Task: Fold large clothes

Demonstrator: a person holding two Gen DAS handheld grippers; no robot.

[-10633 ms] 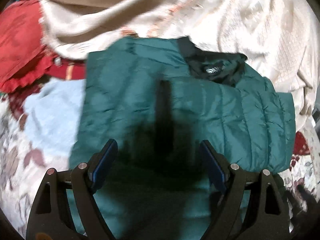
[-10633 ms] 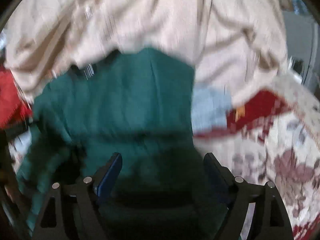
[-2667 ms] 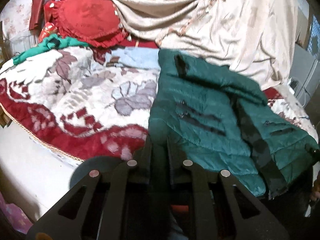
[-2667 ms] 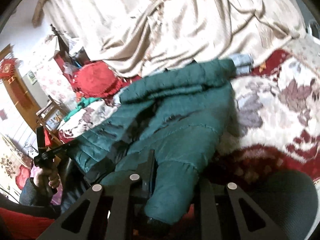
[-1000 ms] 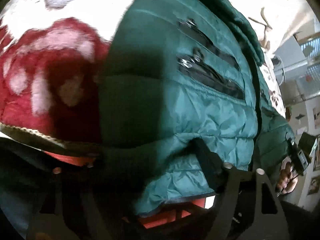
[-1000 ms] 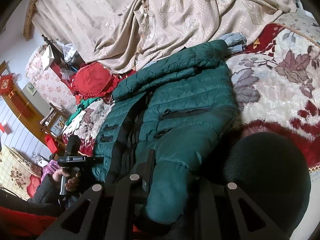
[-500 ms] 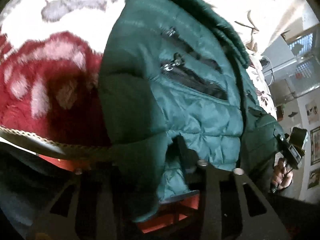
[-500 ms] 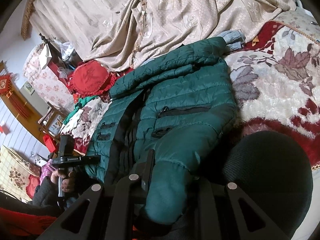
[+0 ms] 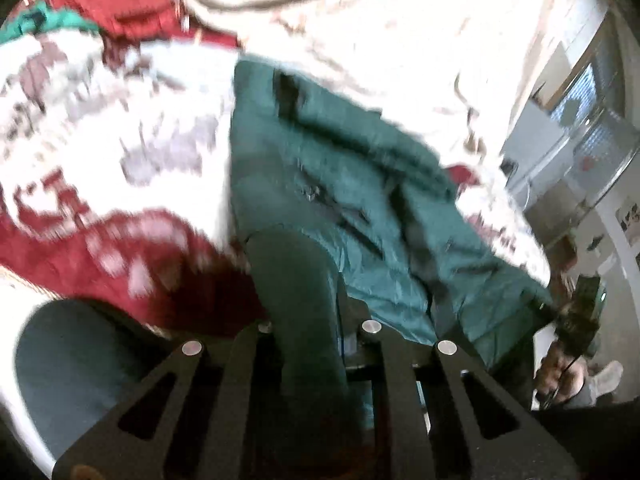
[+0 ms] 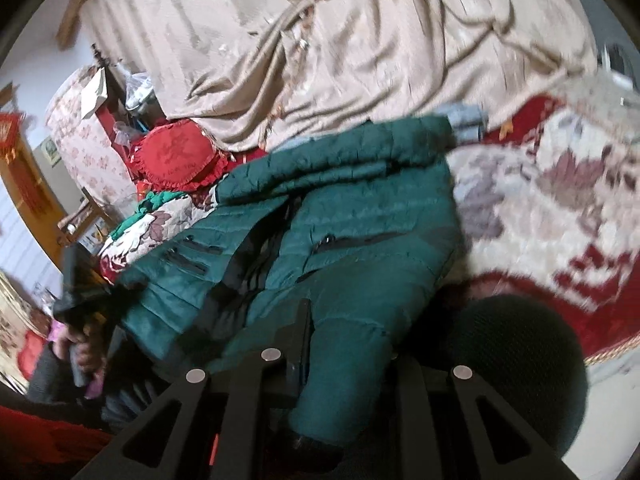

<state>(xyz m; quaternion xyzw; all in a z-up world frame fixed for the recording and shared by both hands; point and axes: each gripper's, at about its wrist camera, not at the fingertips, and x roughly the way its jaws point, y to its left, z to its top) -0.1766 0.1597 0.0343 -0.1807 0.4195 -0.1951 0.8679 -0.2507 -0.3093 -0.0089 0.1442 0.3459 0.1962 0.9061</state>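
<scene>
Nearest us, our left gripper (image 9: pixel 310 320) has its jaws clamped on a dark green fold of the green puffer jacket (image 9: pixel 360 200) at its near left corner. Our right gripper (image 10: pixel 344 344) is likewise clamped on the jacket's near right corner, where the fabric hangs down between the jaws. Beyond them the jacket lies spread, front up with its black zip pockets showing, on the bed's red-and-white floral blanket (image 10: pixel 560 200). Further back a red frilled cushion (image 10: pixel 176 156) sits at the far left, and a beige cloth (image 10: pixel 360 40) is heaped behind everything.
</scene>
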